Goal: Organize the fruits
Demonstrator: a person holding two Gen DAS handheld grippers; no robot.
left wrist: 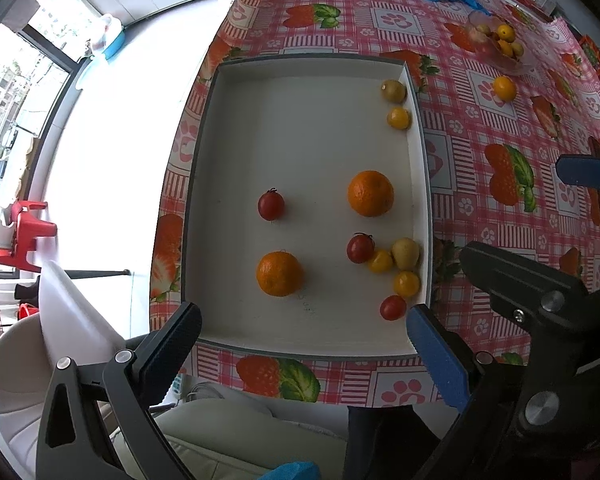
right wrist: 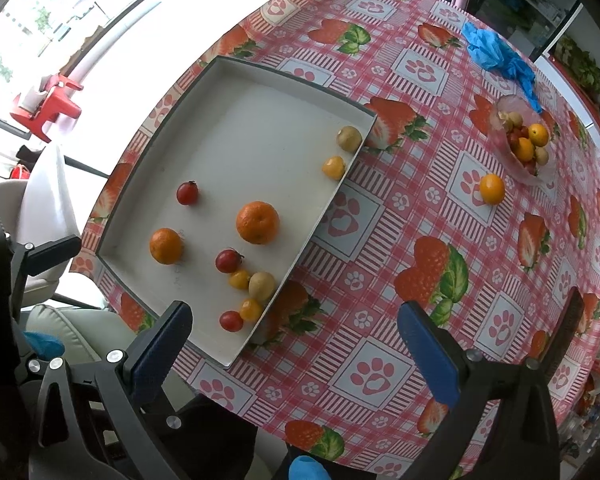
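Right, I hold both grippers above the near edge of the table, each with its fingers spread wide and nothing between them: the left gripper point(left wrist: 304, 344) over the near rim of the white tray point(left wrist: 236, 332), the right gripper point(right wrist: 296, 344) over bare tablecloth point(right wrist: 380, 280) just beside the tray's right wall. In the left wrist view the right gripper's dark frame crowds in at 4 o'clock.

Nearest me in the tray, at 5 o'clock, a red cherry tomato point(left wrist: 393, 307) lies against the right wall, with a yellow tomato point(left wrist: 406, 283), a pale green fruit point(left wrist: 405, 253), another yellow tomato point(left wrist: 380, 261) and a second red tomato point(left wrist: 360, 248) bunched touching just beyond it. A small orange point(left wrist: 279, 273) sits apart toward 7 o'clock. Further in come a larger orange point(left wrist: 370, 193) and a lone red tomato point(left wrist: 271, 205). Two more small fruits rest in the far right corner point(left wrist: 396, 104).

Beyond the tray, at 1 o'clock, a loose orange fruit point(right wrist: 491, 188) lies on the cloth near a clear bowl point(right wrist: 500, 148) of mixed fruit, and a crumpled blue bag point(right wrist: 496, 54) lies farther still.
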